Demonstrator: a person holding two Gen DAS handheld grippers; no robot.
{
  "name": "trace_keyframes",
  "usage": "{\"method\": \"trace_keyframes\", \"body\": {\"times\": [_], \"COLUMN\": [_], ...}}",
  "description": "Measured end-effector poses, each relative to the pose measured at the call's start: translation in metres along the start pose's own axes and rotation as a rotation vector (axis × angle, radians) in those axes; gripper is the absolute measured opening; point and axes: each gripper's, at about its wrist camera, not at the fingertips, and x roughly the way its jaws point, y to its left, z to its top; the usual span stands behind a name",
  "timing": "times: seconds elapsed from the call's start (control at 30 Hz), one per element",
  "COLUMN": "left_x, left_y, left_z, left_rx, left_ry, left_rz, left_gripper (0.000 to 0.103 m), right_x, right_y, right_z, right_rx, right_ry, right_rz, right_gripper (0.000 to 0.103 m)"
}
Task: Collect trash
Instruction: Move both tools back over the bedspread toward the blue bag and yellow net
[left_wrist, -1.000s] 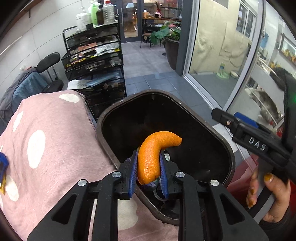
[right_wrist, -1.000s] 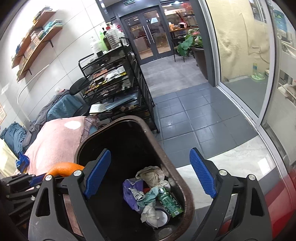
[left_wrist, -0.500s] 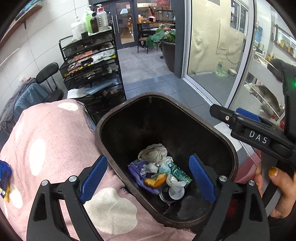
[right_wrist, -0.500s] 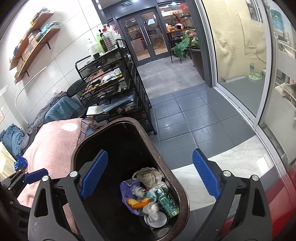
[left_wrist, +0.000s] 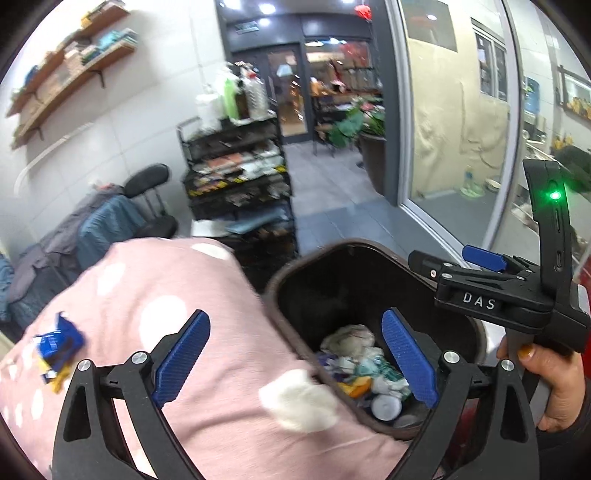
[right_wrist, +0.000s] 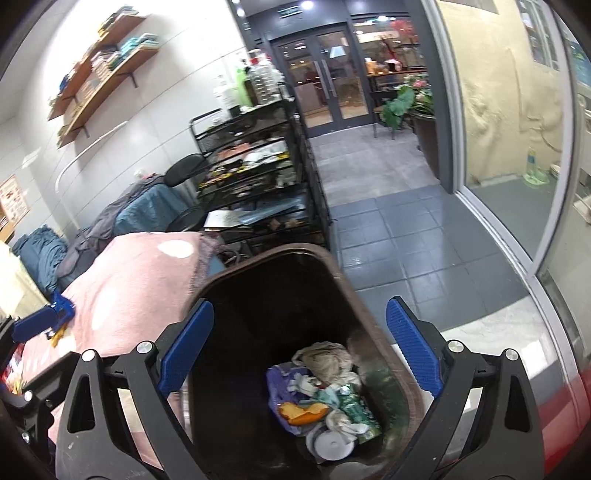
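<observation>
A dark brown bin (left_wrist: 280, 295) (right_wrist: 343, 273) stands beside a pink dotted blanket (left_wrist: 147, 295) (right_wrist: 140, 273). At its bottom lies an orange peel (left_wrist: 354, 387) (right_wrist: 303, 408) among crumpled tissue (right_wrist: 325, 358), a green wrapper (right_wrist: 354, 406) and a white lid (right_wrist: 334, 445). My left gripper (left_wrist: 295, 317) hovers over the bin's left rim and the blanket, its jaws opening with nothing between them. My right gripper (right_wrist: 300, 304) is open and empty above the bin. A blue wrapper (left_wrist: 59, 343) (right_wrist: 61, 308) lies on the blanket, left of both grippers.
A black wire rack (right_wrist: 258, 177) full of clutter stands behind the bin, and a chair (left_wrist: 147, 184) draped with clothes is at its left. Glass panels (right_wrist: 517, 147) run along the right of the tiled floor. A hand (left_wrist: 554, 387) holds the right gripper's handle.
My left gripper let go of the orange peel, which dropped into the bin. Its jaws spread wide, and it rose and swung left over the blanket. The right gripper lifted slightly.
</observation>
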Motion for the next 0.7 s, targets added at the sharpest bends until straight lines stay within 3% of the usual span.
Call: {"method": "trace_keyframes", "body": {"times": [0.27, 0.7], "left_x": [-0.025, -0.05], "left_y": [0.047, 0.151], "left_z": [-0.016, -0.069], "left_rx": [-0.1, -0.322], "left_ry": [-0.022, 0.039], "left_rz": [0.087, 0.247], "left_gripper": [0.096, 0.097], "right_x": [0.005, 0.014], "right_y": [0.065, 0.196], "right_z": [0.001, -0.012], "right_rx": [-0.125, -0.38], "right_ry": [0.011, 0.082], "right_rz": [0.131, 0.415], "right_gripper": [0.094, 0.096]}}
